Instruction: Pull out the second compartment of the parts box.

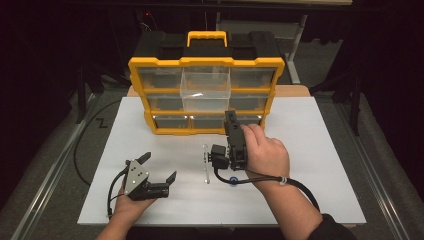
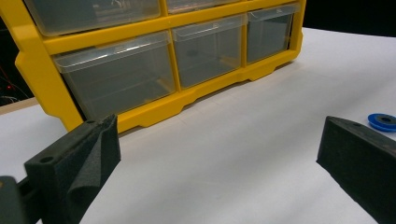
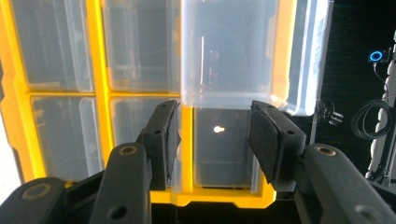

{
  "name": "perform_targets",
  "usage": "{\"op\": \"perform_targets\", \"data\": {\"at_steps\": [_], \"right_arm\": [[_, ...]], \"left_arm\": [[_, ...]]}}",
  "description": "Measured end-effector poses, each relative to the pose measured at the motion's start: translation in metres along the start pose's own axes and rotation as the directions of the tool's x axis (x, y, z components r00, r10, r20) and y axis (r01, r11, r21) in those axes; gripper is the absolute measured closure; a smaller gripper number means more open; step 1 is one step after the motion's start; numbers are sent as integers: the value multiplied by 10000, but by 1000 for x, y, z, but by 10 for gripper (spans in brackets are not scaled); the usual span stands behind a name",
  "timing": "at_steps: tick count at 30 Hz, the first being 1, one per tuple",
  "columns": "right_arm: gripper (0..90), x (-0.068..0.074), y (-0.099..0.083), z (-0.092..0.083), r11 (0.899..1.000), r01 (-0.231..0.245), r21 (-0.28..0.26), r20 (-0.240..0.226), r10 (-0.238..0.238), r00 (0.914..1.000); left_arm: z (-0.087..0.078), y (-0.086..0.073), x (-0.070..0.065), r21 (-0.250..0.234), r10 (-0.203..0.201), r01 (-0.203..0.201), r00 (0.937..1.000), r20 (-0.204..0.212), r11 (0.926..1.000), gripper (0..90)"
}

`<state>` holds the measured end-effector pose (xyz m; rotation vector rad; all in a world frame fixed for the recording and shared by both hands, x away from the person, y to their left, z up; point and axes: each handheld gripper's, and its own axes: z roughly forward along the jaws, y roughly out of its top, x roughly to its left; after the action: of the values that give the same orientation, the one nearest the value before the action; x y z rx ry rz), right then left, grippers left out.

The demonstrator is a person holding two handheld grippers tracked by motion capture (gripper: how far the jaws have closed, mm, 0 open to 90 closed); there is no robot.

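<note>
A yellow organiser (image 1: 152, 64) with clear drawers stands at the back of the white table (image 1: 310, 165). Its top middle drawer (image 1: 205, 86) is pulled out and looks empty. My right gripper (image 1: 231, 119) is held up in front of the bottom row, right of centre. In the right gripper view its jaws stand open (image 3: 215, 137) before a closed clear drawer (image 3: 224, 149), just below the pulled-out drawer (image 3: 233, 51), with nothing pressed between the pads. My left gripper (image 1: 161, 166) rests low at the front left, wide open and empty (image 2: 219, 154).
A small blue disc (image 1: 233, 180) lies on the table under the right wrist and appears beside the left gripper's jaw (image 2: 383, 121). A thin clear strip (image 1: 206, 164) lies between the two grippers. Dark floor and cables surround the table.
</note>
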<state>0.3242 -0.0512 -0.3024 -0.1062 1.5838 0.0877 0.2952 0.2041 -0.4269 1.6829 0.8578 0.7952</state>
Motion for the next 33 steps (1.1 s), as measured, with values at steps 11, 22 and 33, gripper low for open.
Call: {"op": "perform_targets", "data": {"at_steps": [11, 22, 33], "right_arm": [[442, 27, -15, -3, 9999, 33, 159, -340, -28, 9994], [403, 53, -30, -5, 9995, -84, 291, -590, 101, 9982], [395, 79, -43, -9, 9996, -121, 261, -846, 143, 9963]], "left_arm": [[0, 0, 0, 0, 5, -5, 10000, 4, 10000, 1], [1, 0, -1, 14, 80, -81, 10000, 30, 10000, 1], [1, 0, -1, -1, 129, -129, 9999, 67, 9999, 1]]}}
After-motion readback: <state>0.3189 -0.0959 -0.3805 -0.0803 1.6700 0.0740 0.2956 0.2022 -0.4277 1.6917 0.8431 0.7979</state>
